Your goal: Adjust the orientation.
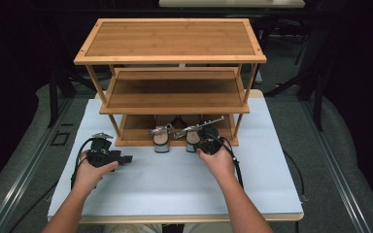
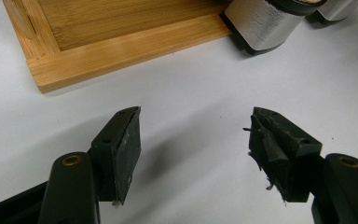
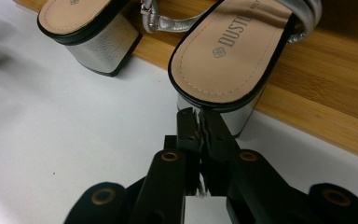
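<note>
A pair of silver block-heel sandals lies with toes on the bottom tier of a wooden shoe rack and heels on the white table. The right sandal has my right gripper at the back of its silver heel. Those jaws stand almost together with nothing between them, their tips at the heel block. The left sandal sits beside it. My left gripper rests low over the table left of the sandals, open and holding nothing. A silver heel shows ahead of it.
The rack's bottom frame runs just beyond both grippers. Its two upper tiers overhang the sandals. The white table stretches toward me, with dark floor and rails on either side. Cables trail from both grippers.
</note>
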`<state>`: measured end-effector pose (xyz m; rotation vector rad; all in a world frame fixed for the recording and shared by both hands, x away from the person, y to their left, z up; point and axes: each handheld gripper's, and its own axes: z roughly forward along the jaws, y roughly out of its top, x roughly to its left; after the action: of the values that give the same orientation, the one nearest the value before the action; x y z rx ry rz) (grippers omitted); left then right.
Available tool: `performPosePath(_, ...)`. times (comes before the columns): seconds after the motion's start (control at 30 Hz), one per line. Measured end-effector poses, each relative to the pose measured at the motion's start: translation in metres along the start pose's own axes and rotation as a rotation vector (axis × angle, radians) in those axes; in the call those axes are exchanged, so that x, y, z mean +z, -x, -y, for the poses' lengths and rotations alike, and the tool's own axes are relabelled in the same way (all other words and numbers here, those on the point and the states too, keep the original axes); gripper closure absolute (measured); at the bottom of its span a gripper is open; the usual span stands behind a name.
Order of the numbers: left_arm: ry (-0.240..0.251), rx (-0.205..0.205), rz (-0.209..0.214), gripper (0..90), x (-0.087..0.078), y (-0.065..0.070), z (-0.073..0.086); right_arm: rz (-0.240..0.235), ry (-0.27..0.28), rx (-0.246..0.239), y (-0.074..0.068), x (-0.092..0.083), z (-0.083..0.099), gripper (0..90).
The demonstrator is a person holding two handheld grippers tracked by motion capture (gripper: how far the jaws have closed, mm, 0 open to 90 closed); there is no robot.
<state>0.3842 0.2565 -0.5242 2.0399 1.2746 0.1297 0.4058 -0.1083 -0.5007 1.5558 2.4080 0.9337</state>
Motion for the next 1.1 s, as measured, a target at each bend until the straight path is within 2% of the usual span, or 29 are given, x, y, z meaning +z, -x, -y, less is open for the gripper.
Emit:
performPosePath(0.23,0.009,-0.002,-0.007,34.4,0.0,0.001,0.0,0.0,0.005,-0.008,-0.001,-0.002,0.001,83.4)
performPosePath(0.47,-0.009,0.008,-0.006,34.4,0.002,0.001,0.0,-0.016,0.024,-0.013,-0.002,-0.009,0.003,81.3)
performPosePath(0.6,0.002,0.006,-0.017,34.5,0.002,0.0,0.0,-0.013,0.037,-0.022,-0.003,-0.015,0.006,77.6)
performPosePath(0.77,0.036,0.017,-0.022,41.8,0.003,0.002,-0.002,-0.011,0.067,-0.026,0.002,-0.023,0.011,75.8)
performPosePath(0.97,0.028,0.028,-0.034,55.2,0.008,0.009,-0.011,0.01,0.1,-0.008,0.011,-0.028,0.014,78.9)
performPosePath(1.1,0.02,0.032,-0.015,58.3,0.016,0.016,-0.02,0.011,0.11,-0.005,0.015,-0.027,0.015,80.7)
